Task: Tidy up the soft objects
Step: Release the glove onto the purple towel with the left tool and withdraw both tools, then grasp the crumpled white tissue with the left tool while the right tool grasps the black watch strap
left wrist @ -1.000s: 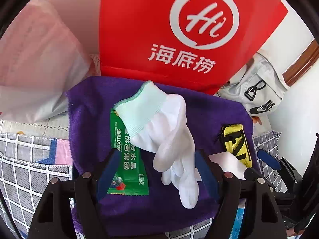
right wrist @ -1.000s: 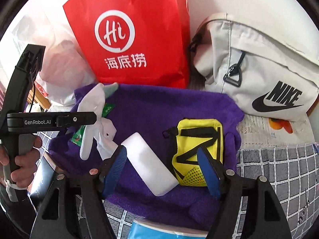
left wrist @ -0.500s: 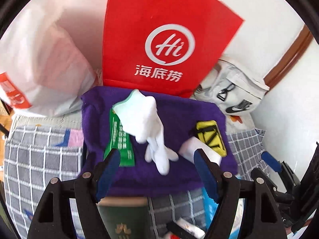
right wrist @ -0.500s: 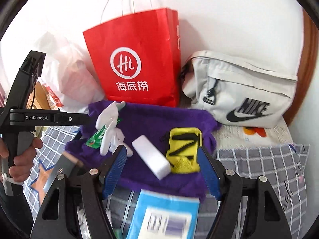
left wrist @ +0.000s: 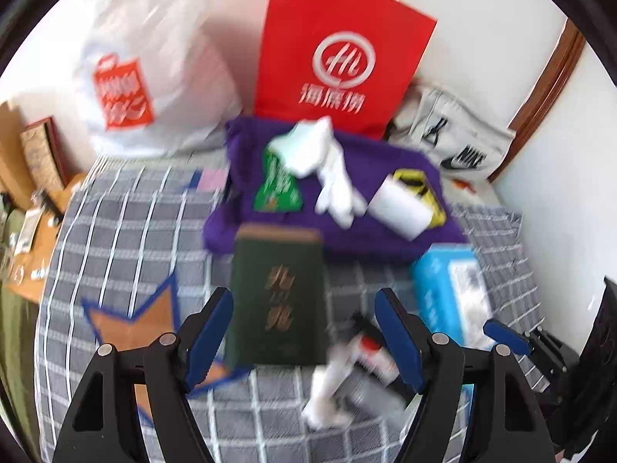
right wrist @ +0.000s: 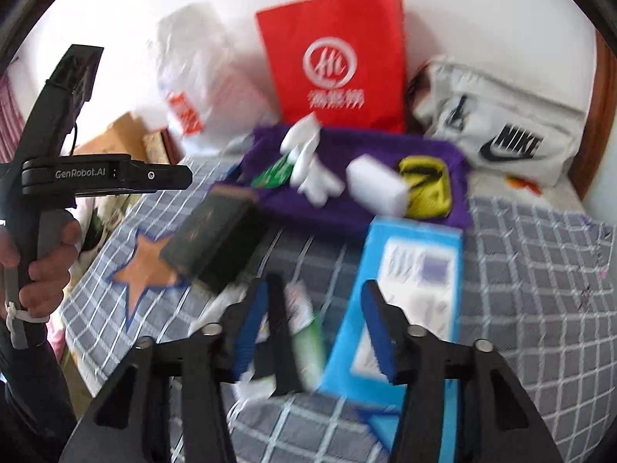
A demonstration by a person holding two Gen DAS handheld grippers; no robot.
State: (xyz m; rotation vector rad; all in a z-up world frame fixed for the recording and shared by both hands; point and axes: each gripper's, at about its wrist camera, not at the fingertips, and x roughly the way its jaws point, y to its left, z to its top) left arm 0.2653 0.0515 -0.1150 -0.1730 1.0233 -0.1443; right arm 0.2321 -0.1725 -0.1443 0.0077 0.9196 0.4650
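A purple towel (left wrist: 347, 231) (right wrist: 347, 208) lies on the checked bedcover against the wall. On it rest white gloves (left wrist: 331, 181) (right wrist: 308, 169), a green packet (left wrist: 277, 189), a white block (left wrist: 401, 210) (right wrist: 376, 185) and a yellow pouch (right wrist: 424, 185). My left gripper (left wrist: 304, 303) hovers open well short of the towel, over a dark green book (left wrist: 277, 293) (right wrist: 210, 239), holding nothing. My right gripper (right wrist: 316, 289) hangs above a blue packet (right wrist: 405, 289). Its jaws are closing with nothing pressed between them. Both views are blurred.
A red paper bag (left wrist: 343, 58), a white plastic bag (left wrist: 154, 77) and a grey Nike bag (right wrist: 501, 135) stand behind the towel. Small tubes (left wrist: 362, 359) lie near the book. A hand (right wrist: 42, 266) holds the left gripper's handle. A wooden desk (left wrist: 27, 239) is at the left.
Both grippers have pulled back and up from the towel, so the book, blue packet and tubes come into view. The right jaws stand narrower than before.
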